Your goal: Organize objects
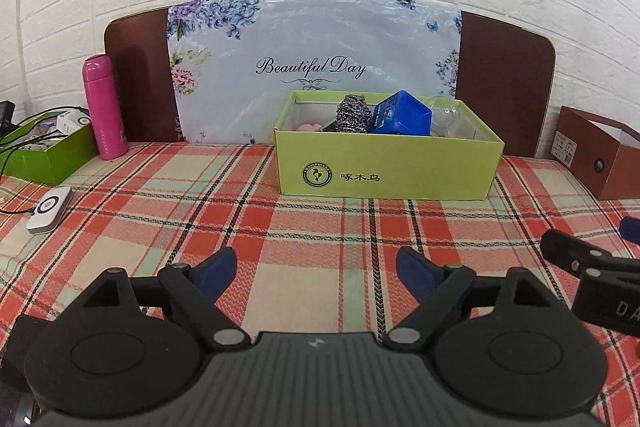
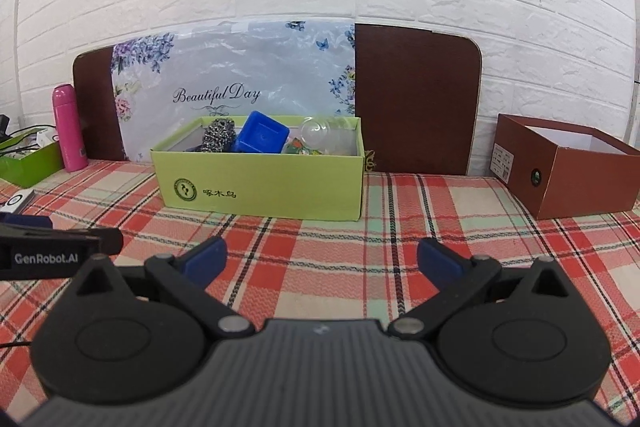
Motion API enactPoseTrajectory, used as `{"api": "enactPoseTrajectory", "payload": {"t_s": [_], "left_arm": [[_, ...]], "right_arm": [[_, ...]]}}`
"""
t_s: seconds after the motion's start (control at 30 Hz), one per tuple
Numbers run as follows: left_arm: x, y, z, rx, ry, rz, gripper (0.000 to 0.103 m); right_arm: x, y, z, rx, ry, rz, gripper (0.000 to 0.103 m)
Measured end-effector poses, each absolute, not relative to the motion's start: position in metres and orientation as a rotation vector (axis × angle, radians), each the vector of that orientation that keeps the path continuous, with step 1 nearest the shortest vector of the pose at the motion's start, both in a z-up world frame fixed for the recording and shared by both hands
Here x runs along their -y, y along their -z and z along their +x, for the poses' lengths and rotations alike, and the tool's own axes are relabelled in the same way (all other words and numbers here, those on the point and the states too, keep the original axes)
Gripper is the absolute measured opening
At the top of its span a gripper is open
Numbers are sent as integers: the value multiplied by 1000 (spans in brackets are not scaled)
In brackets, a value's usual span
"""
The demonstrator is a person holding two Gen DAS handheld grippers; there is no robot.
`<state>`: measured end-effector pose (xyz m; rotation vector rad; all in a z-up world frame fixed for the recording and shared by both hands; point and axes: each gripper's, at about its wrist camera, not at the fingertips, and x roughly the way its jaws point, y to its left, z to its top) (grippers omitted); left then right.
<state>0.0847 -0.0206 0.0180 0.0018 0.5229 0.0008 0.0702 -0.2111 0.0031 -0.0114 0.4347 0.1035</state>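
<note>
My left fingers [image 1: 314, 269] stand spread wide just above the checked cloth [image 1: 320, 227], with nothing between the blue pads. My right fingers [image 2: 322, 259] are spread the same way, also empty, over the same cloth.

Ahead of both sits the green box [image 1: 388, 167], open at the top, on the tabletop against a flowered sheet [image 1: 312, 67] that reads "Beautiful Day". Its long side runs left to right across my view, the printed face turned toward me. Inside, from left to right, I see something pink [image 1: 308, 126] low in the corner, a steel scouring ball [image 1: 352, 115], a blue cube-like block [image 1: 402, 119] tilted on an edge, and a clear glass bulb [image 1: 442, 113].

The left view alone shows the pink thing, and a white device [image 1: 48, 211] lying flat on the cloth near a second green box [image 1: 48, 159] full of cables. The right view alone shows a colourful packet [image 2: 298, 147], perhaps a wrapper, beside the bulb, and the whole brown box [image 2: 568, 167], open, well off to the right. Both views catch the pink bottle [image 1: 102, 107] standing upright at the left.
</note>
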Motion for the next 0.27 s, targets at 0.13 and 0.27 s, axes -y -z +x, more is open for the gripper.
{"api": "enactPoseTrajectory", "payload": {"t_s": [0.13, 0.27], "left_arm": [[23, -17, 81, -522, -9, 15, 90], [22, -16, 77, -523, -13, 3, 90]], "right_arm": [[214, -7, 64, -423, -105, 0, 103], [215, -7, 62, -423, -106, 2, 103]]}}
